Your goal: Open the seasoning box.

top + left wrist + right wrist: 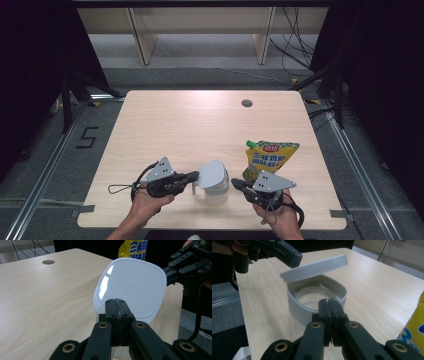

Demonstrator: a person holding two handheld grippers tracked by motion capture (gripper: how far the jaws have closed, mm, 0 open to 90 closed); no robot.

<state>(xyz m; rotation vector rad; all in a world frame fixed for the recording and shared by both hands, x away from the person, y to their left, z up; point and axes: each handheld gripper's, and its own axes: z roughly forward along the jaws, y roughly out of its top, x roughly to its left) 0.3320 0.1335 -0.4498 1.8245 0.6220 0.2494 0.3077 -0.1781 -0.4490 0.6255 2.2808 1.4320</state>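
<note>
The left gripper (117, 302) has its fingers pressed flat together with nothing between them, their tips right at the near edge of the raised white lid (131, 288) of a jug (212, 182); whether they actually touch the lid is hard to tell from this angle. In the high view this gripper (192, 176) lies level, pointing at the jug from the left. The right gripper (329, 302) also has its fingers closed on nothing, held just in front of the jug's open rim (317, 293), where the lid (314, 267) stands tilted up above the white collar. From above, that gripper (235, 184) sits just beside the jug on its right. The jug stands upright near the front edge of the bench (180, 120), between the two grippers. A yellow pouch (267, 157) with a green cap lies just behind the right gripper
</note>
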